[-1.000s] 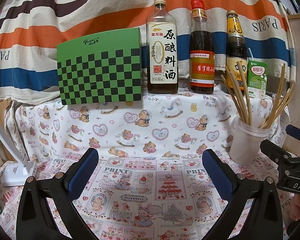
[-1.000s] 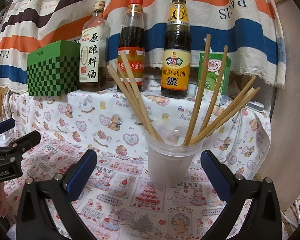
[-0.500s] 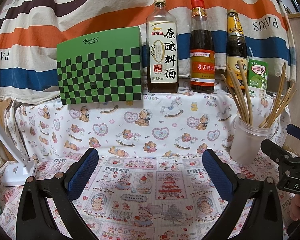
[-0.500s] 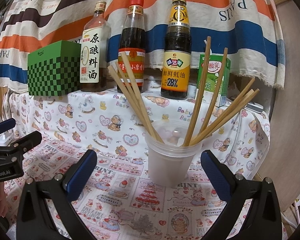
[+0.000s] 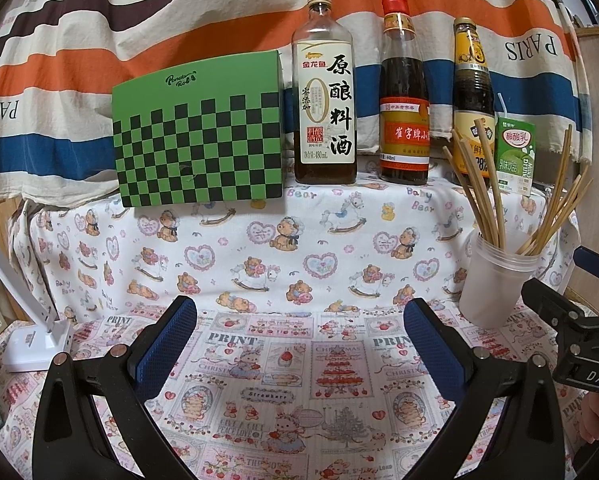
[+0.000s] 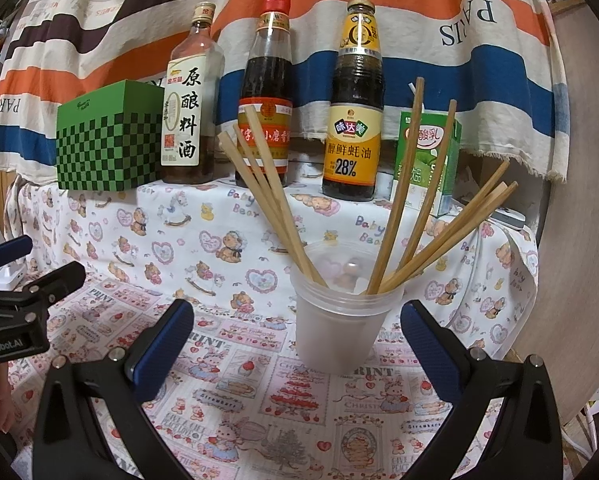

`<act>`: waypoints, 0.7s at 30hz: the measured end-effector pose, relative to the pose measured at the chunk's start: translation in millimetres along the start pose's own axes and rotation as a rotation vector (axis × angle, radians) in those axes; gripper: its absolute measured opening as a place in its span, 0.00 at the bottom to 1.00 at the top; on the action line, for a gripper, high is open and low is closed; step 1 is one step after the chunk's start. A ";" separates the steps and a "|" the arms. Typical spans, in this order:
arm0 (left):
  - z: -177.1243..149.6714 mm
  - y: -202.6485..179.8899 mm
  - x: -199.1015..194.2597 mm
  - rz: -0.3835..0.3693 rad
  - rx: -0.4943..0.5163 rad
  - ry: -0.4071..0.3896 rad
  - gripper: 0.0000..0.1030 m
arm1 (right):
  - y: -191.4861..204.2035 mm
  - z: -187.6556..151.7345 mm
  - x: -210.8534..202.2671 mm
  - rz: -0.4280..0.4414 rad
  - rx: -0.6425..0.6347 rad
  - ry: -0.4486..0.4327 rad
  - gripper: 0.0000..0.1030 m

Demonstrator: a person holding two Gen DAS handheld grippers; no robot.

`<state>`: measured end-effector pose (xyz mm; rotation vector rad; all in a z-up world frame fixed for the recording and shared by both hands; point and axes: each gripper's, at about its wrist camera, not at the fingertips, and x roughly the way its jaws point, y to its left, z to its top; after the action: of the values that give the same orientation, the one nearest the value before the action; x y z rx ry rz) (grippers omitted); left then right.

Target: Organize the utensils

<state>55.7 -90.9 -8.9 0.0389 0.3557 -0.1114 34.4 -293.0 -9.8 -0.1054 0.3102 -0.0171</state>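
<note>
Chopsticks (image 6: 399, 196) stand bundled in a cloudy plastic cup (image 6: 339, 320) straight ahead of the right gripper (image 6: 297, 334), just beyond its blue pads and centred between them, fanning out in two loose groups, which I take to mean they have been gathered there and the sorting is about finished. That gripper is spread wide and holds nothing, hovering low over the printed tablecloth (image 6: 239, 400). The left gripper (image 5: 299, 336) is likewise spread wide and empty; from it the cup sits off to the right, and nothing lies between its fingers but cloth. Behind the cup, on a raised ledge, three bottles stand upright in a row with labels facing out, probably as backdrop: a cooking wine bottle (image 5: 325, 92) reading 原酿料酒 and 480mL, a red-capped bottle (image 5: 403, 96), and an oyster sauce bottle (image 6: 355, 108) marked 醇鲜蚝油 28%. A green milk carton (image 6: 427, 160) stands to their right and a green checkered box (image 5: 199, 132) lettered "Panda Rob" to their left. The striped curtain (image 6: 499, 32) shows "PARIS" mirrored; the left gripper's body reads "GenRobot.AI".
</note>
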 end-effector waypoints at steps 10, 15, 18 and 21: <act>0.1 0.1 -0.2 -0.001 0.000 0.000 1.00 | -0.5 -0.1 0.5 0.003 0.002 0.002 1.00; 0.3 0.6 1.1 0.000 0.001 0.000 1.00 | -0.2 -0.1 0.6 0.001 0.003 0.003 1.00; 0.5 0.6 0.8 0.000 -0.001 0.001 1.00 | -1.0 -0.3 0.7 -0.003 0.005 0.003 1.00; 0.4 0.7 0.4 0.001 0.003 -0.005 1.00 | -1.2 -0.4 0.7 -0.003 0.006 0.003 1.00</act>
<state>56.3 -90.3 -8.7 0.0417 0.3510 -0.1114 34.9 -294.2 -10.3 -0.1003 0.3134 -0.0215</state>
